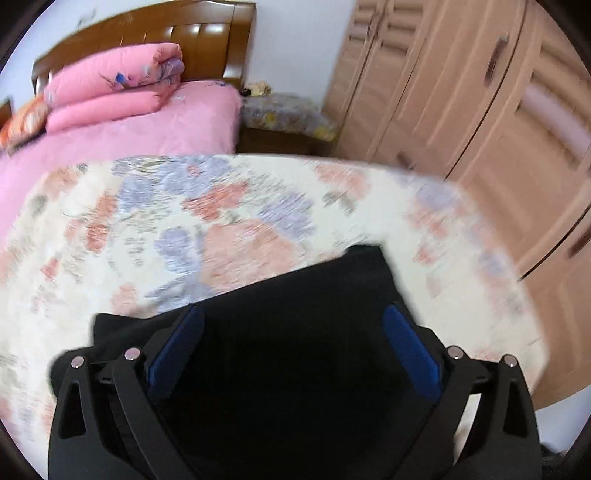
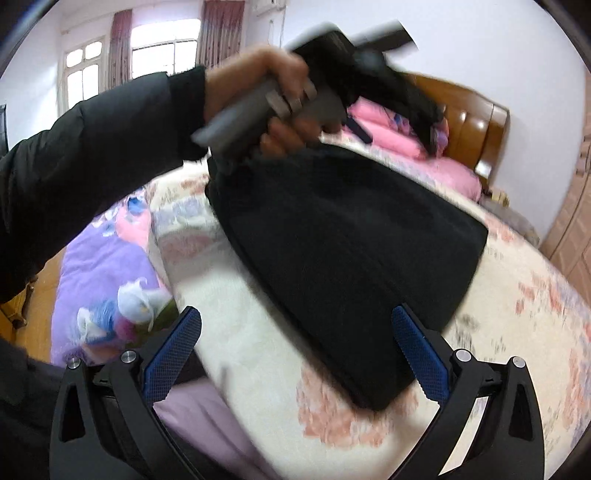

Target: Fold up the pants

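Note:
The black pants [image 2: 351, 240] lie as a folded slab on the floral bedspread [image 2: 517, 314], narrow end toward me in the right wrist view. My right gripper [image 2: 295, 313] is open just short of that near end, with its right finger [image 2: 417, 354] by the pants' corner and nothing held. A hand [image 2: 280, 85] in a dark sleeve grips the left gripper's grey handle [image 2: 251, 110] above the pants' far end. In the left wrist view my left gripper [image 1: 294, 312] is open, its blue pads wide apart over the black pants [image 1: 295, 369]. Both views are motion-blurred.
The floral bedspread [image 1: 184, 221] reaches a rounded edge at the right. Beyond are a pink sheet [image 1: 129, 140], a folded pink quilt [image 1: 118, 85] and a wooden headboard [image 1: 184, 33]. A wooden wardrobe [image 1: 461, 92] stands to the right. A purple blanket [image 2: 103, 266] lies on the left.

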A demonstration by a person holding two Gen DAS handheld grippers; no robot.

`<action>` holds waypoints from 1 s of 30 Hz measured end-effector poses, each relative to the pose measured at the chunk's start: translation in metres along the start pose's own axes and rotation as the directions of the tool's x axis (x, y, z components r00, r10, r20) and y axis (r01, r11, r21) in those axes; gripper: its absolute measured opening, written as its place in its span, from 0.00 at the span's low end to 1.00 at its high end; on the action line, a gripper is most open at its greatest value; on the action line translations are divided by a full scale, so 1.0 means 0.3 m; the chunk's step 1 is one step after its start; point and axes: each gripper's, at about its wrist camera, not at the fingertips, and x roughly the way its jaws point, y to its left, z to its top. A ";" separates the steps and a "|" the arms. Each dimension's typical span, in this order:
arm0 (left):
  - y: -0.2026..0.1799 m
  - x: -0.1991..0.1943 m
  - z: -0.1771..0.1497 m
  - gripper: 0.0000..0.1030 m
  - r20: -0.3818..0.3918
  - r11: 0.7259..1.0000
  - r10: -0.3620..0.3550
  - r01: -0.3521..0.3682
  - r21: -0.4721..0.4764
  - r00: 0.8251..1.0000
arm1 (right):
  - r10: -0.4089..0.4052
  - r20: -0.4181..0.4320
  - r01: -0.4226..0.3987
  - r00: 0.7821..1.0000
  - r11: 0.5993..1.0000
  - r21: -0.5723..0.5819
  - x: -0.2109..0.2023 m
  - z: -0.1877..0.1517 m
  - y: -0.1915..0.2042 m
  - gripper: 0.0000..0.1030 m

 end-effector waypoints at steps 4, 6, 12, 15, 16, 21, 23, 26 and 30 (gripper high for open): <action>0.030 0.137 -0.023 0.98 -0.095 0.992 0.118 -0.114 0.044 0.988 | 0.011 -0.046 -0.014 0.999 0.998 -0.060 0.082 0.038 0.055 0.96; 0.028 0.120 -0.013 0.96 -0.070 0.990 0.138 -0.136 0.024 0.988 | -0.018 -0.063 0.013 0.998 0.997 -0.074 0.107 0.028 0.062 0.96; -0.227 0.027 0.064 0.96 0.047 0.986 0.035 -0.042 0.159 0.998 | 0.065 -0.031 -0.064 0.997 0.998 0.014 0.087 0.017 0.015 0.96; -0.401 0.158 0.074 0.96 -0.084 0.946 0.062 -0.032 0.324 0.995 | 0.053 -0.035 -0.053 0.998 0.999 0.002 0.086 0.015 0.023 0.96; -0.428 0.215 0.074 0.95 -0.117 0.930 0.122 -0.072 0.360 0.986 | 0.049 -0.036 -0.049 0.998 0.999 -0.004 0.086 0.013 0.026 0.96; -0.415 0.336 0.098 0.87 -0.107 0.932 0.185 -0.140 0.334 0.977 | 0.050 -0.038 -0.050 0.998 0.999 -0.004 0.082 0.010 0.022 0.96; -0.411 0.218 0.106 0.87 0.024 0.945 0.107 -0.109 0.308 0.994 | 0.047 -0.034 -0.047 0.998 0.999 -0.005 0.073 0.010 0.022 0.96; -0.356 0.044 0.079 0.94 0.112 0.950 0.097 -0.126 0.287 0.989 | 0.033 -0.004 -0.033 0.999 0.999 -0.003 0.028 0.010 0.018 0.96; -0.131 -0.064 -0.011 0.97 0.069 0.966 0.171 -0.181 0.185 0.983 | 0.006 0.091 -0.011 0.996 0.999 0.052 -0.047 0.016 -0.019 0.96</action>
